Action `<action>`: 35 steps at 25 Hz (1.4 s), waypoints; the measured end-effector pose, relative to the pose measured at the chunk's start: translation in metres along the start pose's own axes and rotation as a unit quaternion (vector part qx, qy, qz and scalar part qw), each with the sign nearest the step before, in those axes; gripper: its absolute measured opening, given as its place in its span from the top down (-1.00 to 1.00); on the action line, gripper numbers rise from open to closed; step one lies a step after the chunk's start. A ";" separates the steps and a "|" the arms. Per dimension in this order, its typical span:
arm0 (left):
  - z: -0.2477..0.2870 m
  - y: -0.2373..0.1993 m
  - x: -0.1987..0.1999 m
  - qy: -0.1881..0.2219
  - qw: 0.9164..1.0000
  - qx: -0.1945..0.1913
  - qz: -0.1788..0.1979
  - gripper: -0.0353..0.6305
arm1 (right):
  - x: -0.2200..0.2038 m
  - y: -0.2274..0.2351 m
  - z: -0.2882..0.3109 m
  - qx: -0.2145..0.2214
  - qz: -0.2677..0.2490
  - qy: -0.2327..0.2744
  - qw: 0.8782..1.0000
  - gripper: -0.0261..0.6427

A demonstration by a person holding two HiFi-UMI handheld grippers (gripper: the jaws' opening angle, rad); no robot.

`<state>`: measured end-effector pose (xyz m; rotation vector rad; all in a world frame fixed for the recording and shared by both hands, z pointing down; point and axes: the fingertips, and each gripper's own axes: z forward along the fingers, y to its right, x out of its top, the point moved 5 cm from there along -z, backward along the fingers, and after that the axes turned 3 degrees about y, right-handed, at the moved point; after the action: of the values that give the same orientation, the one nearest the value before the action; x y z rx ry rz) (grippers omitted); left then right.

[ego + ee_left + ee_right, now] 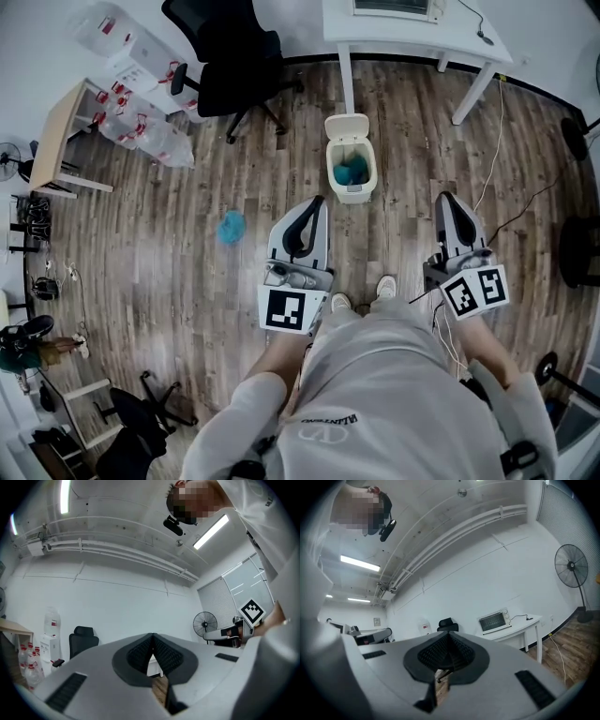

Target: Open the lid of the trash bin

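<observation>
Trash bin (pixel 353 194) stands on the wood floor (pixel 187 234), lid (pixel 347 125) raised.
Left tongs (pixel 317 201) and right tongs (pixel 444 197) are both closed, gripping nothing, near the bin.

bin (pixel 352 194) contents unclear, perhaps blue bag (pixel 352 172), desk (pixel 422 33) cropped

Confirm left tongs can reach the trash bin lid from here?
Probably yes: only bare wood floor lies between the shut left tongs and the trash bin, whose lid already stands raised.
</observation>
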<state>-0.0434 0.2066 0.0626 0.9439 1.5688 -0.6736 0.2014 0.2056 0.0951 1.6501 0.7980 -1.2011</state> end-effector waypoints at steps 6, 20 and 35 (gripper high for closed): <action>0.030 0.016 -0.006 0.000 1.000 0.016 0.002 0.90 | 0.009 0.036 0.028 0.029 -0.006 -0.002 1.000 0.87; 0.033 -0.059 -0.033 -0.026 0.999 0.020 -0.019 0.90 | -0.027 0.010 0.078 0.007 -0.001 -0.050 0.999 0.88; 0.032 -0.057 -0.040 -0.023 0.999 0.025 -0.016 0.90 | -0.026 0.034 0.062 -0.029 0.005 -0.051 0.998 0.88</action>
<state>-0.0736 0.1425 0.0908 0.9349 1.5353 -0.7548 0.2014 0.1359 0.1237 1.5304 0.7533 -1.2344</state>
